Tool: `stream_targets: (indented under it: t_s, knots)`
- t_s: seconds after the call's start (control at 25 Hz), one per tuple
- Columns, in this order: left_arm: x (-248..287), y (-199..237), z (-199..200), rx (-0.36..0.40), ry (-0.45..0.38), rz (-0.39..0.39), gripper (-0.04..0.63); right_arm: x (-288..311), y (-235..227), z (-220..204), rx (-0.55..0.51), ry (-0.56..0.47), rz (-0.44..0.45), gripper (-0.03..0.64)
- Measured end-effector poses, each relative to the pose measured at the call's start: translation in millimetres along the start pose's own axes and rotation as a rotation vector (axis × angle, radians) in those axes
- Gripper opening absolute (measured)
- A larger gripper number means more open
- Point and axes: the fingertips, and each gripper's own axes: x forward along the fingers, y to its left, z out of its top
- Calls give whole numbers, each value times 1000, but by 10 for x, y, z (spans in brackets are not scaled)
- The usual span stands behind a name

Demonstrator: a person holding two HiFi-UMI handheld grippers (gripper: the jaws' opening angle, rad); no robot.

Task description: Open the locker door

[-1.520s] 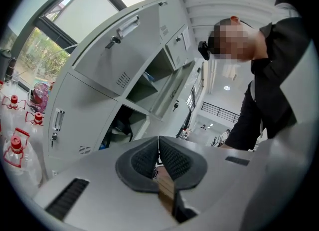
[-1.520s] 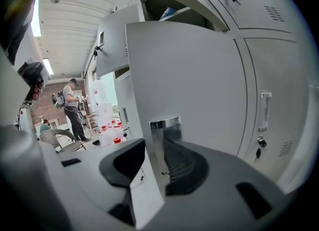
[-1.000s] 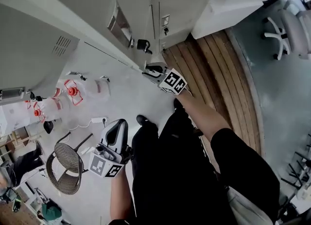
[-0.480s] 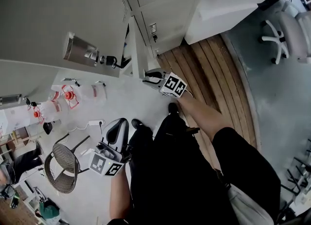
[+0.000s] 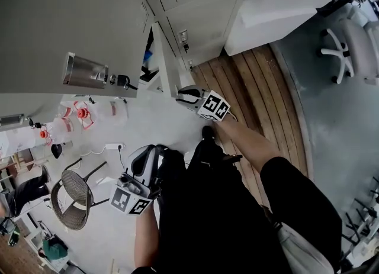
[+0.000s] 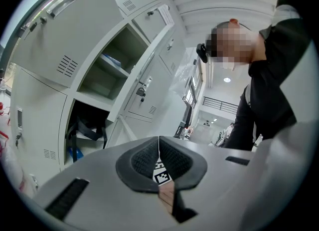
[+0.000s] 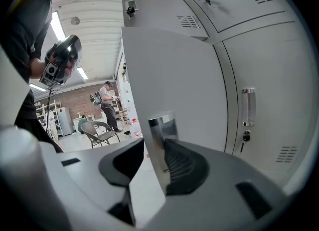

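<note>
The locker door (image 7: 174, 75), already swung open, is seen edge-on between the fingers of the right gripper (image 7: 154, 145), which have just been spread wider. Its chrome handle (image 7: 162, 124) is found just beside one pad, while a clear gap is left at the other. The left gripper (image 6: 159, 142) is kept closed on nothing, well apart from the lockers (image 6: 50, 60).

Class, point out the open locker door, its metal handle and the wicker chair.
open locker door (image 5: 65, 18), head view, grey front face.
metal handle (image 5: 84, 71), head view, middle of shiny bar.
wicker chair (image 5: 76, 189), head view, round woven panel.
</note>
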Motion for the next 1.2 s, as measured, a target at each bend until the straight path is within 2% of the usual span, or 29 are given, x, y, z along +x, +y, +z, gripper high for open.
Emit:
stream_targets:
  t_s: [0.56,1.2]
  knots:
    - [149,-102,18,-3,-2,3,17,-281,-136,-87,8,47,-27,135]
    - [493,-165,62,-2,10,-51,17,-886,-553,-202,62,55,-130,129]
